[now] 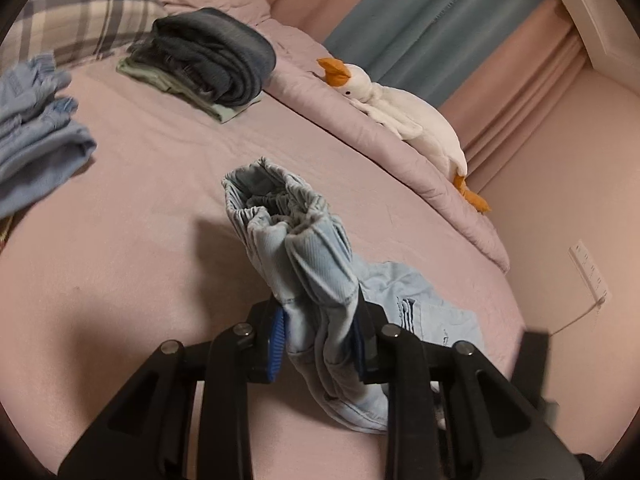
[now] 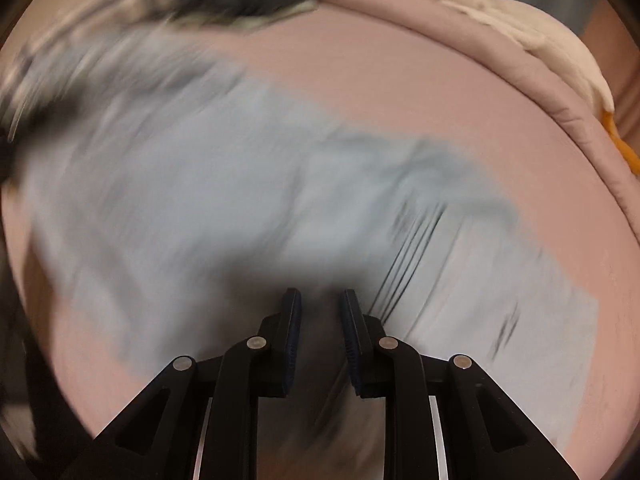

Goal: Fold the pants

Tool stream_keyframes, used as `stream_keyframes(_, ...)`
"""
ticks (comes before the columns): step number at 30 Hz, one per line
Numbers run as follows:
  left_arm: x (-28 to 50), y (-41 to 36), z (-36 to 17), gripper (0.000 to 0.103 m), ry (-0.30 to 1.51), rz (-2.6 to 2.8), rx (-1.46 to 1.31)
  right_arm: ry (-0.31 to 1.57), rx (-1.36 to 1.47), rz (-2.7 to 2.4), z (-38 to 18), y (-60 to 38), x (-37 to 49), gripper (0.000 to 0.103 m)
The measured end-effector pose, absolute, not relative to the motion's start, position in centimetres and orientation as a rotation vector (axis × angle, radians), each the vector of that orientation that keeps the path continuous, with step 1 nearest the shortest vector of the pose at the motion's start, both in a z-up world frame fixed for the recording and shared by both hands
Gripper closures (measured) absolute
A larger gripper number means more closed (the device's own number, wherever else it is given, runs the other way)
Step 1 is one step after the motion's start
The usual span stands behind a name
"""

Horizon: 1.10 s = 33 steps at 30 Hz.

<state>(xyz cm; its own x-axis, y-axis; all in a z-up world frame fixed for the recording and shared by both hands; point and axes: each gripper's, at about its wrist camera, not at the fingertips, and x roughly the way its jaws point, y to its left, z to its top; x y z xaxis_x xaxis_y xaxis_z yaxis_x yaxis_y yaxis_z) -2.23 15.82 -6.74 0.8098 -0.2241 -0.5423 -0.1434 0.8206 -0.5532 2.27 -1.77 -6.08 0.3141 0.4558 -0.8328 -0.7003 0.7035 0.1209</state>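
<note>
A pink bed [image 1: 140,208] carries the light-blue pants [image 1: 288,248], bunched and lifted at the waistband by the clamped left claw [image 1: 320,332]. The right claw [image 2: 320,320] hovers narrowly parted, empty, over blurred cloth. Folding looks barely begun.

The left wrist view is taken from low over the pink bed sheet [image 1: 160,200], faced along the fingers toward the goose plush [image 1: 404,116] and curtains [image 1: 420,20]. The right wrist view, heavily blurred, is held close above the light blue pants [image 2: 200,184]. The goose plush [image 2: 520,20], pants [image 1: 304,248] and dark folded stack [image 1: 216,56] are shared by both
</note>
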Motion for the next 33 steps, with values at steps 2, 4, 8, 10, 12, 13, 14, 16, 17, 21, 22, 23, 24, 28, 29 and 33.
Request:
stream_keyframes(2, -1.9, 15.4, -6.5, 0.077, 0.639, -0.052, -0.605, 0.957, -0.346, 0.805, -5.6, -2.0, -0.6, 0.084)
stream_keyframes(4, -1.8, 15.1, -6.0, 0.078, 0.636, -0.056, -0.591, 0.966, -0.348, 0.852, -5.4, -2.8, -2.9, 0.088)
stream_keyframes(8, -1.6, 14.0, -4.4, 0.079, 0.610, -0.088, -0.562, 0.968, -0.202, 0.929, -4.0, -6.0, -3.8, 0.088)
stream_keyframes(10, -1.1, 12.8, -3.5, 0.079, 0.599, -0.119, -0.539, 0.909, -0.099, 0.870, -3.2, -8.4, -2.9, 0.088)
stream_keyframes(12, -0.6, 11.4, -2.5, 0.080, 0.589, -0.147, -0.510, 0.891, -0.023, 0.791, -3.9, -9.9, -1.5, 0.088)
stream_keyframes(13, -0.3, 10.5, -2.1, 0.080, 0.585, -0.170, -0.501, 0.909, -0.002, 0.782, -4.6, -9.9, -1.2, 0.088)
stream_keyframes(14, 0.0, 9.8, -1.8, 0.080, 0.582, -0.188, -0.491, 0.941, 0.005, 0.786, -5.5, -9.6, -0.8, 0.088)
stream_keyframes(16, 0.6, 7.9, -1.1, 0.080, 0.578, -0.221, -0.458, 0.979, -0.003, 0.818, -7.4, -8.8, -1.0, 0.083)
stream_keyframes(17, 1.0, 7.0, -0.9, 0.080, 0.578, -0.237, -0.444, 0.957, 0.002, 0.830, -7.4, -8.9, -1.2, 0.082)
stream_keyframes(21, 2.0, 3.1, -0.5, 0.080, 0.590, -0.307, -0.373, 1.000, 0.305, 0.887, -7.7, -13.0, 0.2, 0.076)
stream_keyframes(22, 2.2, 2.2, -0.6, 0.080, 0.596, -0.320, -0.356, 1.010, 0.419, 0.864, -8.2, -14.8, 0.9, 0.069)
stream_keyframes(23, 2.4, 1.2, -0.7, 0.080, 0.607, -0.335, -0.330, 1.016, 0.561, 0.836, -9.0, -17.1, 1.8, 0.059)
stream_keyframes(24, 2.7, -0.1, -1.1, 0.079, 0.626, -0.362, -0.294, 1.025, 0.685, 0.811, -10.0, -18.9, 2.5, 0.054)
stream_keyframes(28, 3.7, -3.8, -3.3, 0.064, 0.709, -0.431, -0.211, 1.020, 1.141, 0.785, -14.1, -24.2, 4.0, 0.049)
stream_keyframes(29, 4.0, -4.5, -4.2, 0.045, 0.743, -0.448, -0.200, 1.002, 1.228, 0.803, -14.8, -24.8, 3.9, 0.047)
stream_keyframes(33, 4.2, -6.1, -7.7, 0.022, 0.877, -0.466, -0.172, 0.930, 1.575, 0.870, -17.1, -25.6, 3.5, 0.036)
